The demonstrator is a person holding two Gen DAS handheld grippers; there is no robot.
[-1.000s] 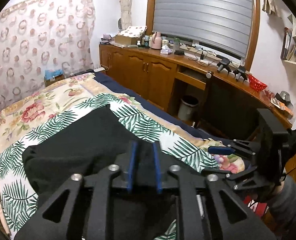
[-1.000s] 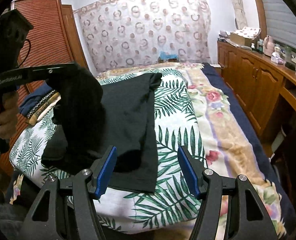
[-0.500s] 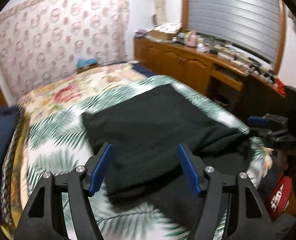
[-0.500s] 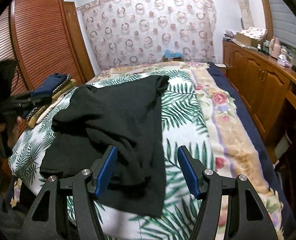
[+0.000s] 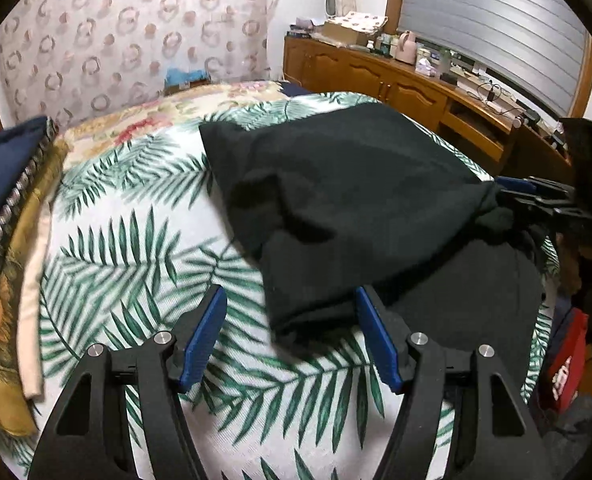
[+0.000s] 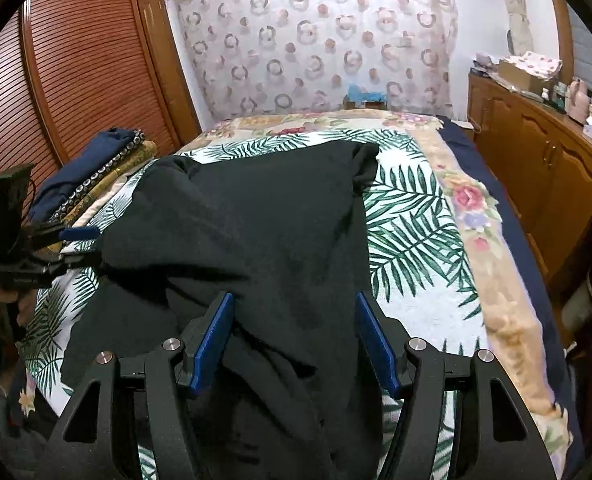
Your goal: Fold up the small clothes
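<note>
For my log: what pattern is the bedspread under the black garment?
Green palm leaves on white bedspread; clearest in left wrist view.

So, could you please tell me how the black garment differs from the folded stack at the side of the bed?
The black garment is one plain dark piece; the folded stack layers navy, patterned and gold fabrics. The garment sprawls rumpled across the middle of the bed, partly flopped over itself; the stack sits neat by the wardrobe. The garment lies between the open right gripper's fingers; the stack lies apart from them. Both rest on the bed.
</note>
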